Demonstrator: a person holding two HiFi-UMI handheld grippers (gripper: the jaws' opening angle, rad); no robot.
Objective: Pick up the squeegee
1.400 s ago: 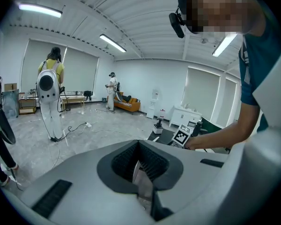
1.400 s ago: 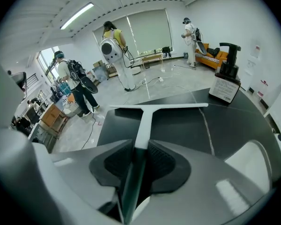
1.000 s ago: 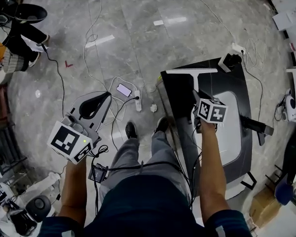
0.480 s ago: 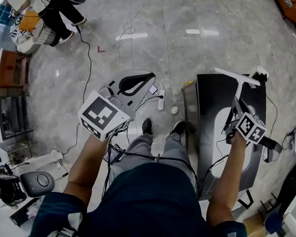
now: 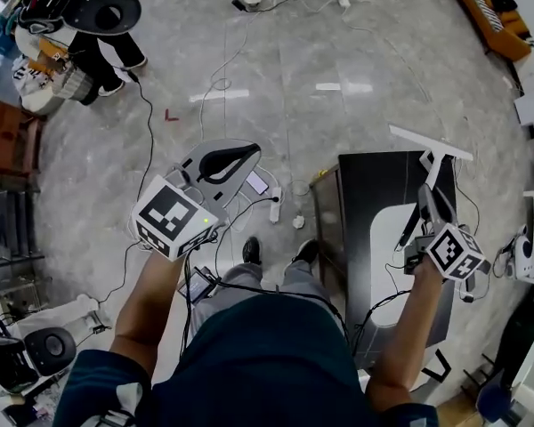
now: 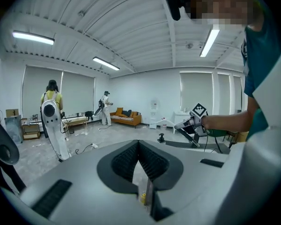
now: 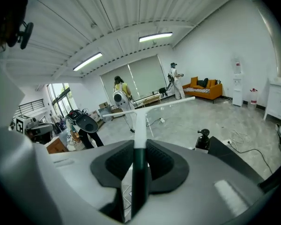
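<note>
Since a second ago you've lifted your right gripper and the squeegee up off the black table, forearm stretched forward. Its handle runs straight away from you, with the blade crosswise at the far end. Your right jaws clamp the dark handle. Your left gripper is closed on nothing.

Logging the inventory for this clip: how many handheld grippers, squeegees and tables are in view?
Grey two-jaw handheld grippers: 2 (left gripper, right gripper)
White T-shaped squeegee: 1
Black-topped table: 1
Total: 4
</note>
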